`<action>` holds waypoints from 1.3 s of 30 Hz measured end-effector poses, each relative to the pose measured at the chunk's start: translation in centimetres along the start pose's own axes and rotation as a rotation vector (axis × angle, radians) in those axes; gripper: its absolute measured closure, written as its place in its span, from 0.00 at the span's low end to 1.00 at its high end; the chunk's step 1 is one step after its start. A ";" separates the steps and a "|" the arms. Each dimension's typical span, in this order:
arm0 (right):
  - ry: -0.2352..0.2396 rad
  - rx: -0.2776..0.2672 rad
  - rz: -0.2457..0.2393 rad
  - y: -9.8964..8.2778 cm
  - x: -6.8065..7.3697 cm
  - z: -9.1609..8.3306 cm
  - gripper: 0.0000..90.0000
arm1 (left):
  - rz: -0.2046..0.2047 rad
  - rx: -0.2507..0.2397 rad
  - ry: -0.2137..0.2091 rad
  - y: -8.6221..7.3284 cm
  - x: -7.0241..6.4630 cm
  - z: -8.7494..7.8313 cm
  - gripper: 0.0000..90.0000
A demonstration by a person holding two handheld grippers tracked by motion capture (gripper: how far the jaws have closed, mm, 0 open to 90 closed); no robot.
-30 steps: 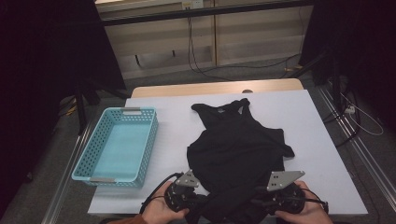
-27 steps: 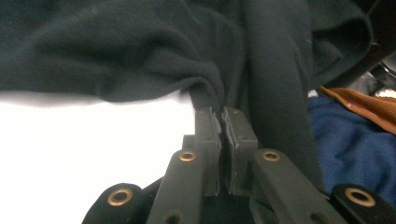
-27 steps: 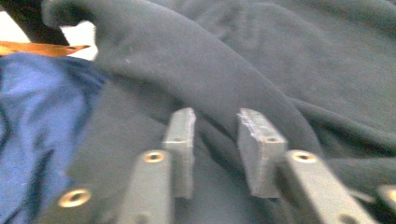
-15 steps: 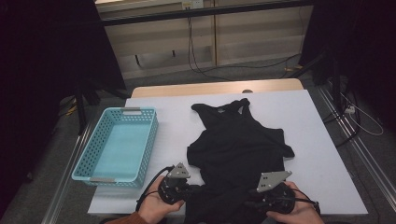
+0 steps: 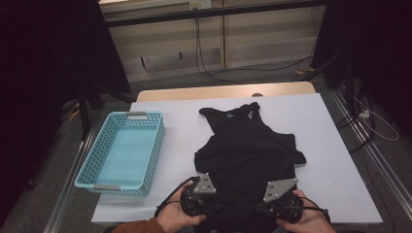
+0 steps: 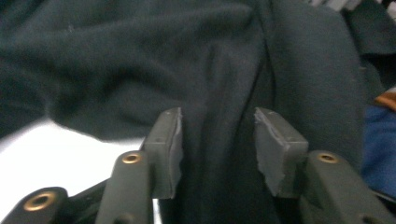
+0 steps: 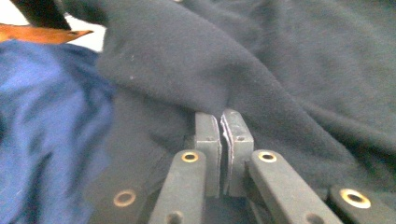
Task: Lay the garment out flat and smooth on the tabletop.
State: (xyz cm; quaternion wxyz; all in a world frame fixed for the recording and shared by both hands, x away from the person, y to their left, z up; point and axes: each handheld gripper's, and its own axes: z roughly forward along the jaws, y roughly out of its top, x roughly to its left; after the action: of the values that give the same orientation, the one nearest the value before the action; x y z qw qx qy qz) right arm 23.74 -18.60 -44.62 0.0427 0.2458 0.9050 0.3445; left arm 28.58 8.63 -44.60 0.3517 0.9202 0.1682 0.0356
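Landmark: black tank top [image 5: 248, 155], flat on white table [image 5: 340, 170], straps away from the person, hem at near edge between both hands. Largest first: room dark, black curtains each side of the top, pale wall panels and loose cables on the floor beyond the table's far end, wooden strip showing past the white cover. Blue basket [image 5: 121, 153] just left of the top, apart from it, nothing inside that I can make out.

Left gripper [image 5: 199, 206] at the hem's left corner: jaws have just been opening, now part open. In the left gripper view a fold of the top [image 6: 219, 93] runs between the pads [image 6: 168, 149] but they don't press it, so no grip. Right gripper [image 5: 284, 208] at the hem's right corner: jaws have just been closing, now pinched tight, and the right gripper view has the top's cloth [image 7: 196, 65] bunched right at the closed tips, looks like a thin bit of hem caught between the fingers [image 7: 208, 144].

Risks, my read:
- only the right side is gripped; lift or fold now and the top drags crooked, left corner stays down
- right pinch looks thin, cloth could slip out under pull
- left jaws may close on a double fold or miss the hem
- dark cloth, dim room, edges hard to judge
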 end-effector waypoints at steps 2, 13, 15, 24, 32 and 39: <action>0.018 0.003 -0.008 -0.3 0.2 -0.3 0.98 | 0.008 0.001 -0.018 -0.3 0.0 -0.3 0.83; 0.015 -0.025 -0.005 -1.1 0.7 -1.3 0.69 | -0.046 0.040 -0.009 -1.6 0.3 -2.2 0.97; -0.005 -0.039 0.014 -1.0 0.4 -1.4 0.64 | -0.071 0.022 -0.006 -1.6 0.6 -2.4 0.97; -0.052 -0.055 0.029 -1.3 -0.3 -2.1 0.63 | -0.108 0.005 0.048 -1.7 2.5 -2.9 0.97; -0.075 -0.012 0.047 -2.2 -0.2 -2.1 0.56 | -0.135 0.008 0.074 -1.7 3.6 -2.8 0.97; -0.076 0.003 0.025 -3.3 -1.3 -3.2 0.57 | -0.123 0.016 0.077 -1.6 3.9 -2.8 0.97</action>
State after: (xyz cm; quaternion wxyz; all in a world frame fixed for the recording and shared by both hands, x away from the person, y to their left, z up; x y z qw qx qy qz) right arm 22.75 -23.30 -44.48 0.0723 0.2701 0.9002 0.3339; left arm 31.28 12.84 -43.82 0.3392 0.9088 0.2381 0.0479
